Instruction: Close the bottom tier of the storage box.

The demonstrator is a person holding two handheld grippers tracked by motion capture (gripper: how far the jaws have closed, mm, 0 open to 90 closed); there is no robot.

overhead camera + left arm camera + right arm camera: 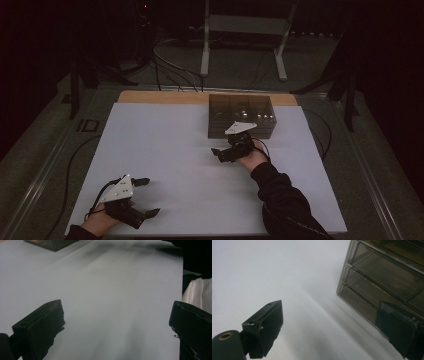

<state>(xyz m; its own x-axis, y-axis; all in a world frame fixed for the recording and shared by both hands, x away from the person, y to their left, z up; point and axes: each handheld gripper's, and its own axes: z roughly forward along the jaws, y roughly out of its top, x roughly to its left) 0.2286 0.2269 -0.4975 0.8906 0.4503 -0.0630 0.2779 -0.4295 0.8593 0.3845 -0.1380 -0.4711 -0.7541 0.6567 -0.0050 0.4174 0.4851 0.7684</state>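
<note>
The right hand-held gripper (224, 148) stands wide open and holds nothing, just in front of the dark box (242, 116) at the worktop's (165, 150) far edge. In the right gripper view its far jaw overlaps the box's (384, 277) drawer fronts; I cannot tell if it touches. The left hand-held gripper (147, 196), also wide open and empty, rests near the worktop's near left corner. Bare white worktop lies between the two.
</note>
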